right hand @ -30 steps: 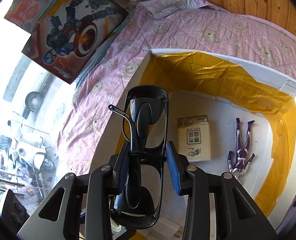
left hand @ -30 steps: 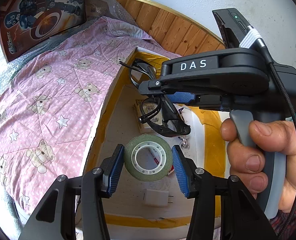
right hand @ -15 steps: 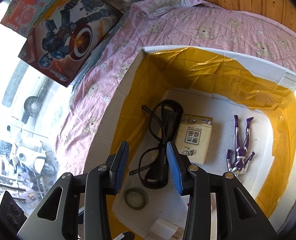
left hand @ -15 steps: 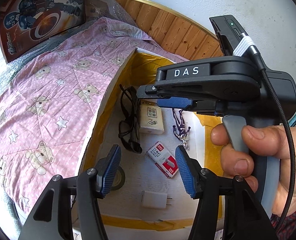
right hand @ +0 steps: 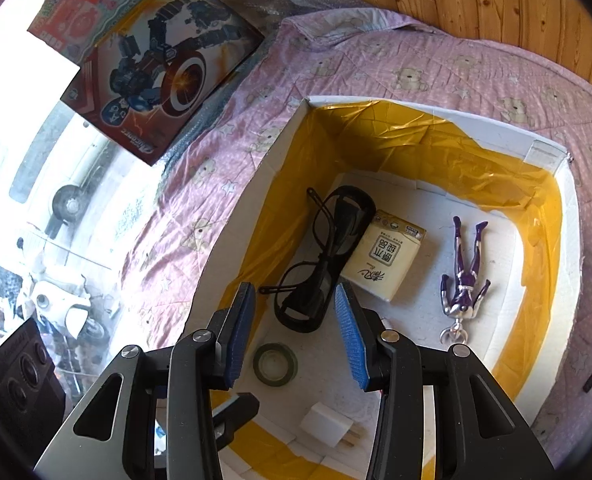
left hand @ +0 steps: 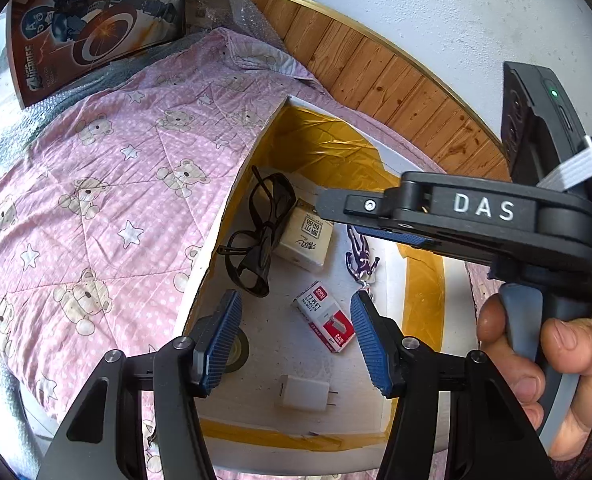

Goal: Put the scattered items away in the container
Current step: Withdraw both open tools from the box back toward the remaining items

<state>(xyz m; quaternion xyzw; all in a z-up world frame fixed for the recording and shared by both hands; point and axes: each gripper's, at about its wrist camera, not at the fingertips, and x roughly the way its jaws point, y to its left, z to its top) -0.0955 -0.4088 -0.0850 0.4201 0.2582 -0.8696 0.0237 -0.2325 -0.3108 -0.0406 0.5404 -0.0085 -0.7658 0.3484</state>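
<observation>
"DAS" on right gripper (left hand: 391, 236) — "24/6" on red-white staple box (left hand: 325, 317)

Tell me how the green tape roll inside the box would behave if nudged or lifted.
The green tape roll lies flat on the white foam box floor, so it should slide, not roll. Its hollow ring probably feels light and stiff. Set on edge, it could roll.

Left tongs (left hand: 292, 340) open, blue pads wide apart, nothing between them, pointing down. Right tongs (right hand: 294, 336) also open and empty, angled down. In the left view I see the right tongs from the side, a hand (left hand: 543, 364) wrapped round the grey trigger grip.
</observation>
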